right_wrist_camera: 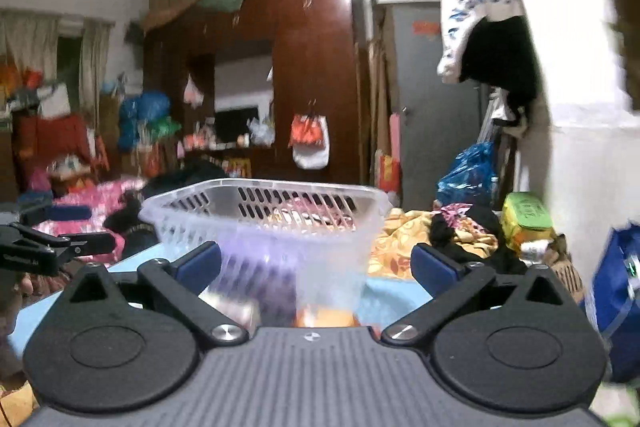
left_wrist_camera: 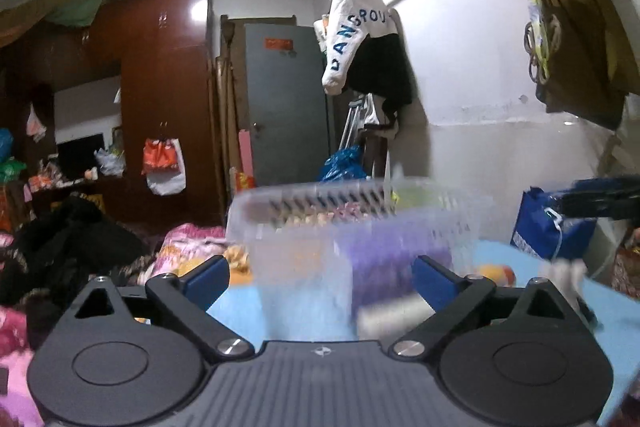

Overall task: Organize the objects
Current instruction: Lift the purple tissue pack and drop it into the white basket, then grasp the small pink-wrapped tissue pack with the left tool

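Basket point(right_wrist_camera: 264, 223) of clear slotted plastic, biggest of the task's things, standing on the pale blue tabletop point(right_wrist_camera: 394, 297), near and roughly centred ahead of both cameras; probably set there as the collecting bin, open side up so that loose items can be dropped in from above. Seems to contain a purple block point(left_wrist_camera: 394, 259) toward the right in the left wrist view, seen blurred through the wall, nature not clear. Orange thing point(right_wrist_camera: 324, 317) close against the near foot of the basket in the right wrist view, partly hidden by the gripper body; whether inside or outside cannot be told. Small yellow-orange object point(left_wrist_camera: 494, 273) lying on the table just right of the basket, perhaps fruit, likely waiting to be sorted.

Left gripper point(left_wrist_camera: 320, 277) spread wide, blue pads point(left_wrist_camera: 210, 277) well apart, nothing clamped, no clear contact with the basket though much of it falls between them in view. Right gripper point(right_wrist_camera: 316, 267) likewise wide, pads point(right_wrist_camera: 434, 269) well apart, gripping nothing, basket just ahead. Heavy blur in both views; finer detail not readable. Judged stage: early, approach toward basket or a loose item.
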Tool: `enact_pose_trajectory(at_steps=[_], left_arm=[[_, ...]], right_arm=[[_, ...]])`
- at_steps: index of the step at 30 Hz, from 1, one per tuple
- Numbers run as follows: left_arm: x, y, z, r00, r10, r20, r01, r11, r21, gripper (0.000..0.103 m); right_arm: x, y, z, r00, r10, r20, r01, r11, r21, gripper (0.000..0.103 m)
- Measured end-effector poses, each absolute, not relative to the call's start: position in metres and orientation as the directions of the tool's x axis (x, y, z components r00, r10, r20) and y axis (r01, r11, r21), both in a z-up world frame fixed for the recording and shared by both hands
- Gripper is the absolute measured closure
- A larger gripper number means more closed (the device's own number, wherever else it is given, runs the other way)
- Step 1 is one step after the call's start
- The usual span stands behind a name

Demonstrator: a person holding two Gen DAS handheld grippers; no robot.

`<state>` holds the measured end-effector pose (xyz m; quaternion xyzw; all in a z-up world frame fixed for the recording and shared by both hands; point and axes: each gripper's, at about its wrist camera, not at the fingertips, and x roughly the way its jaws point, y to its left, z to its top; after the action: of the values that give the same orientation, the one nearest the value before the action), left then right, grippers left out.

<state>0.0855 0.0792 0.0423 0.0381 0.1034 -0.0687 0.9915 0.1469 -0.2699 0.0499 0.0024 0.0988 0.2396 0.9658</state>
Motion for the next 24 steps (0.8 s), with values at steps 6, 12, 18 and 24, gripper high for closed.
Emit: enact_pose_trajectory(at_steps=[6, 12, 18, 24], left_arm=[[0.045, 0.087, 0.002, 0.958, -0.152, -0.244, 0.165, 0.986, 0.032, 0.004], [0.042, 0.091, -0.019, 0.943, -0.165, -0.289, 0.193, 0.979, 0.071, 0.004], [0.054, 0.085, -0.041, 0.908, -0.219, -0.356, 0.257, 0.965, 0.061, 0.004], [0.054, 0.081, -0.053, 0.907, -0.210, -0.365, 0.248, 0.967, 0.061, 0.026]], right_arm=[[0.093, -0.282, 0.006, 0.855, 0.475, -0.209, -0.450, 0.879, 0.155, 0.000], [0.120, -0.260, -0.019, 0.820, 0.486, -0.302, -0.459, 0.874, 0.160, 0.000], [0.128, -0.251, -0.029, 0.804, 0.500, -0.323, -0.475, 0.866, 0.158, 0.002], [0.120, -0.254, -0.037, 0.808, 0.497, -0.316, -0.477, 0.867, 0.144, 0.028]])
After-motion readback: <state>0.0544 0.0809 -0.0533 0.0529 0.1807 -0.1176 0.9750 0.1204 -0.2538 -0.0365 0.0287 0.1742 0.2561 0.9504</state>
